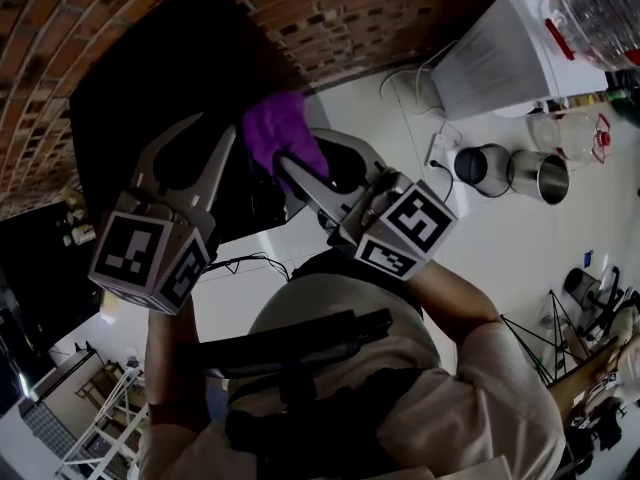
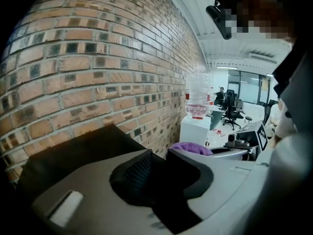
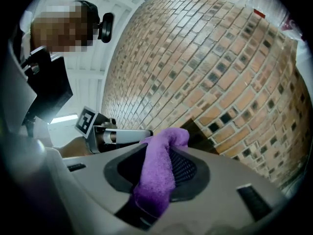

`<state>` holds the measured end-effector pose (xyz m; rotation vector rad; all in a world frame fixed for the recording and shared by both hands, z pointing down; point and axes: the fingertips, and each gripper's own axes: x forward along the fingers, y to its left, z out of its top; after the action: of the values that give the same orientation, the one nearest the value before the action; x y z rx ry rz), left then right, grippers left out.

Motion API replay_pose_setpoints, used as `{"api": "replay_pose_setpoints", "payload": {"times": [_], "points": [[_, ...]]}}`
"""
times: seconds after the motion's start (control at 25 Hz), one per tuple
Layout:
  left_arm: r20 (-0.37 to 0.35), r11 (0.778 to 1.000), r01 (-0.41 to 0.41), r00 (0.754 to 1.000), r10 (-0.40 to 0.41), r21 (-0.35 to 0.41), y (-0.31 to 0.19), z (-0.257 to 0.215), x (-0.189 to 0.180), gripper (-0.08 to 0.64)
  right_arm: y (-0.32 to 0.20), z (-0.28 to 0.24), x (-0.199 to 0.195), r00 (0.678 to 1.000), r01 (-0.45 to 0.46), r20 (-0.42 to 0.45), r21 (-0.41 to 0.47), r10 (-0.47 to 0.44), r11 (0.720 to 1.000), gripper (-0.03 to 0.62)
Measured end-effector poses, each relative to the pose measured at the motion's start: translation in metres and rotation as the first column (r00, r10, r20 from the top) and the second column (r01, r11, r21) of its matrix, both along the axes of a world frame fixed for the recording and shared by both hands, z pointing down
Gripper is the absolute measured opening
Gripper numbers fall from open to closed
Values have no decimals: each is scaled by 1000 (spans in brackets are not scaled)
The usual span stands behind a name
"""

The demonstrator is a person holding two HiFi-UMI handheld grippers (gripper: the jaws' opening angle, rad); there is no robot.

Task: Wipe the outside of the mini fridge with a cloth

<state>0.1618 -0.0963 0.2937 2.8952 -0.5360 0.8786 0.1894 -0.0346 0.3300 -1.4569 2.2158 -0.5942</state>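
The black mini fridge [image 1: 150, 88] stands against the brick wall, with its top at the upper left of the head view. My right gripper [image 1: 290, 163] is shut on a purple cloth [image 1: 282, 133], held up by the fridge's right edge. In the right gripper view the cloth [image 3: 159, 170] hangs out between the jaws, and a dark fridge corner [image 3: 205, 131] shows behind it. My left gripper [image 1: 215, 128] is open over the fridge top with nothing between its fingers. The left gripper view looks across the fridge top [image 2: 83, 151] to the cloth [image 2: 190, 148] at the right.
A brick wall [image 1: 330, 18] runs behind the fridge. To the right a white water dispenser [image 1: 500, 58] stands on the pale floor. Near it are two metal pots [image 1: 485, 165] [image 1: 540, 175] and a power strip with cables [image 1: 440, 148].
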Motion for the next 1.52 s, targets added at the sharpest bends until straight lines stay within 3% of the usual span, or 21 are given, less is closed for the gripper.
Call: {"api": "replay_pose_setpoints", "payload": {"times": [1.04, 1.32, 1.52], "points": [[20, 998, -35, 999, 34, 56, 15, 8, 3, 107, 19, 115, -8, 992, -107, 51, -190, 118, 976, 140], [21, 998, -39, 999, 38, 55, 15, 7, 4, 107, 12, 170, -6, 989, -122, 40, -284, 139, 951, 140], [22, 998, -41, 999, 40, 54, 15, 7, 4, 107, 8, 226, -4, 990, -129, -7, -385, 138, 914, 140]]}}
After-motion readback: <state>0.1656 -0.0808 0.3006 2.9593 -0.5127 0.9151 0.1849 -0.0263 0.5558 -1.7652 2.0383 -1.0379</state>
